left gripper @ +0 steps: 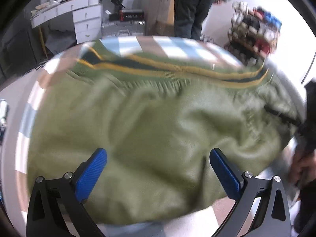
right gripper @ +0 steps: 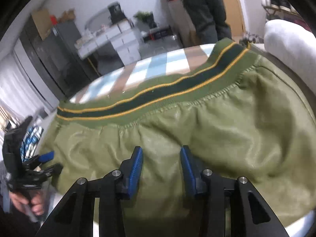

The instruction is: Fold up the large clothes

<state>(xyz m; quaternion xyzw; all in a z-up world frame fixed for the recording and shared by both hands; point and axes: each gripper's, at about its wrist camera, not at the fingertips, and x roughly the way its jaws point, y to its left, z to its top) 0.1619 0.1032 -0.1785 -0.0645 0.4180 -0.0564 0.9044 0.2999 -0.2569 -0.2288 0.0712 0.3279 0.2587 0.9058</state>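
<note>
An olive green jacket (left gripper: 158,118) (right gripper: 197,128) lies spread and wrinkled on a table with a checked cloth (left gripper: 158,43) (right gripper: 148,67). Its ribbed hem (left gripper: 177,69) (right gripper: 158,94), striped dark green and yellow, runs along the far side. My left gripper (left gripper: 158,154) hovers over the near part of the jacket, jaws wide open, nothing between the blue pads. My right gripper (right gripper: 161,150) stands over the fabric below the hem, jaws narrower but apart, with no fold pinched between them. In the right wrist view the left gripper (right gripper: 46,158) shows at the jacket's left edge, held by a hand.
A person in dark clothes (left gripper: 193,6) (right gripper: 203,9) stands behind the table. A white desk with drawers (left gripper: 85,13) and a loaded shelf rack (left gripper: 256,31) stand at the back. A white cushion (right gripper: 286,41) lies beyond the jacket's right end.
</note>
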